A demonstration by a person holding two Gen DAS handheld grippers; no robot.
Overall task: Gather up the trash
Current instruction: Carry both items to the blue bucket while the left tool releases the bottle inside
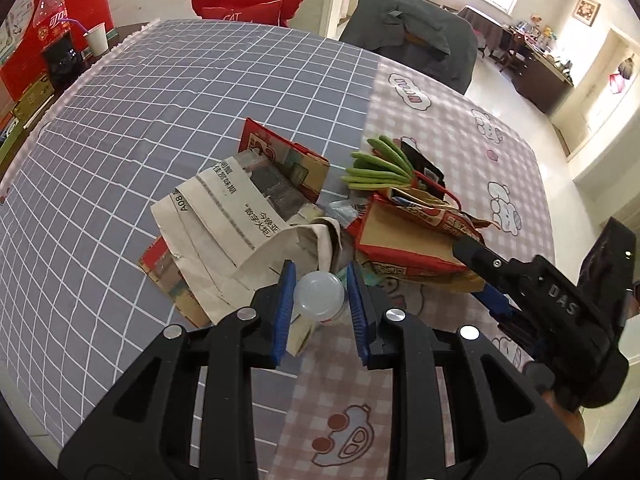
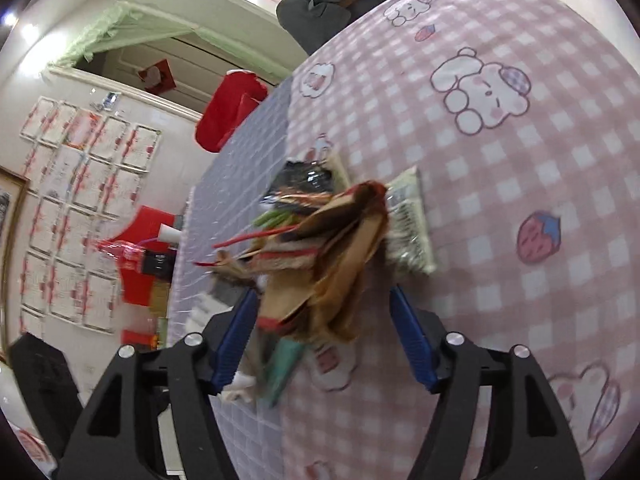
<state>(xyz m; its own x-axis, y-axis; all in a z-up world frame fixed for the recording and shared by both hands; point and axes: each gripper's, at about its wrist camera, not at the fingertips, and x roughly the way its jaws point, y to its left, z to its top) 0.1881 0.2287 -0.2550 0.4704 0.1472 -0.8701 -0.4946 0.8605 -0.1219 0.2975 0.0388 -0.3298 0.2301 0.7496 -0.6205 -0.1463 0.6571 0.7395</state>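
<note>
The small plastic bottle (image 1: pixel 322 294) sits at the near edge of the trash pile (image 1: pixel 256 216) on the bench (image 1: pixel 120 160) — pinched between the left gripper (image 1: pixel 321 280) pads. The right gripper (image 2: pixel 322 316) — spread wide — straddles the pile's brown paper bag (image 2: pixel 332 264), nearer that side.
</note>
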